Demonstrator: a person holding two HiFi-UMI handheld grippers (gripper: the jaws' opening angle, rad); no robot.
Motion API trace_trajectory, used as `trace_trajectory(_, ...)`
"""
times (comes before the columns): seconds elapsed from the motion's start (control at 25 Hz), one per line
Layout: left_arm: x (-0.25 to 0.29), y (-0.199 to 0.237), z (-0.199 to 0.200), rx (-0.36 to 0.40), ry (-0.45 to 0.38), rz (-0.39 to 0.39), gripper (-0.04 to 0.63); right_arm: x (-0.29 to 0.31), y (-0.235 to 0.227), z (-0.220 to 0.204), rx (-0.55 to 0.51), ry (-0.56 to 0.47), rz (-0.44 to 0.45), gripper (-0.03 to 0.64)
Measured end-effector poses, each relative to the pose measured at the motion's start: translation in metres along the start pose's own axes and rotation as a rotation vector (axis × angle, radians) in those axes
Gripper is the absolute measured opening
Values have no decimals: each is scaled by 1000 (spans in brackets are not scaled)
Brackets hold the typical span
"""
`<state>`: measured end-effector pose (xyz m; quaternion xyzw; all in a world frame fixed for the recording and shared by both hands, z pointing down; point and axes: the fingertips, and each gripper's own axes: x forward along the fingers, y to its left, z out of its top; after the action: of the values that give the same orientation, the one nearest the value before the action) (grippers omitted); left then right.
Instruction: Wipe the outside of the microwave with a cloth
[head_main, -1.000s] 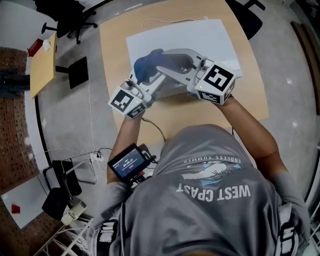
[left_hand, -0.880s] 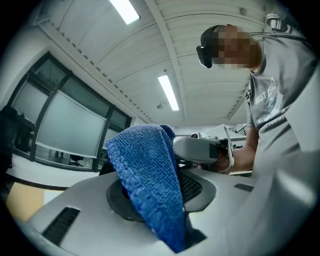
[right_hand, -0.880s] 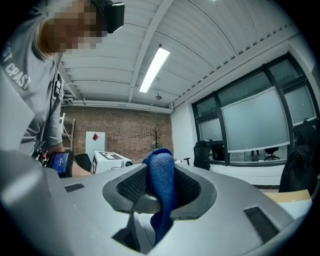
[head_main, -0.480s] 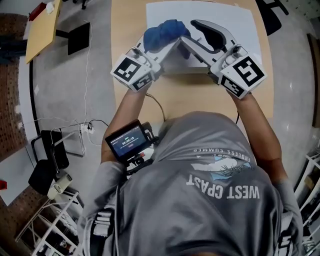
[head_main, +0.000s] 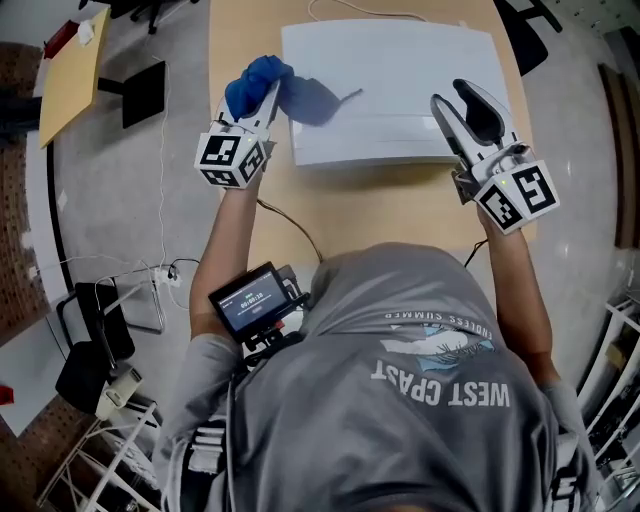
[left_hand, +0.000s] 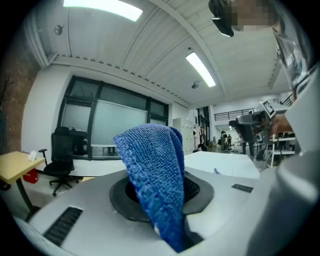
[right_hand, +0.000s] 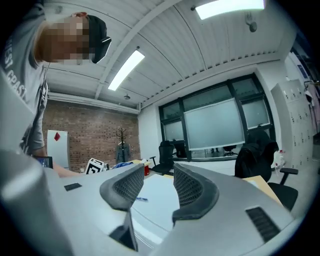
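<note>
The white microwave (head_main: 400, 110) lies on a wooden table (head_main: 380, 200); only its top panel shows. My left gripper (head_main: 265, 90) is at the microwave's left edge, shut on a bunched blue cloth (head_main: 250, 82); its jaws have just been closing on it. In the left gripper view the cloth (left_hand: 152, 165) hangs between the dark pads (left_hand: 197, 190). My right gripper (head_main: 457, 100) hovers over the microwave's right end, open; its jaws have just been opening and nothing is between them. In the right gripper view the microwave (right_hand: 157, 197) shows through the gap.
A thin cable (head_main: 290, 225) runs across the table towards me. Left of the table are a yellow desk (head_main: 70, 80), a black floor plate (head_main: 145, 92) and floor cables (head_main: 165, 275). An office chair (right_hand: 252, 157) stands behind the table.
The grippers met at the cloth a second ago; the cloth passed from the right gripper into the left one. Both have since swung apart, left gripper to the microwave's left edge, right to its right end.
</note>
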<state>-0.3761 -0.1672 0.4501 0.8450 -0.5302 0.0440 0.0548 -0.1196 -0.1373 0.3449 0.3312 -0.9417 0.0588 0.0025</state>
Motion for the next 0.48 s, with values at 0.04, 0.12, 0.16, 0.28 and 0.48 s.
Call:
trace_trajectory(0.04, 0, 9, -7, 15, 13, 27, 92, -9, -3, -5, 7, 13, -24, 186)
trace_trajectory(0.12, 1, 27, -22, 21, 43, 70, 92, -25, -7, -14, 19, 42, -65, 186)
trace_trajectory(0.16, 2, 33, -32, 17, 67, 83, 92, -32, -7, -17, 24, 57, -81, 186)
trace_trajectory(0.28, 11, 38, -72, 15, 172, 87, 92, -50, -9, -30, 37, 104, -116, 186)
trace_trajectory(0.48, 26, 34, -141, 36, 370, 65, 92, -55, -16, -27, 49, 141, -138, 186)
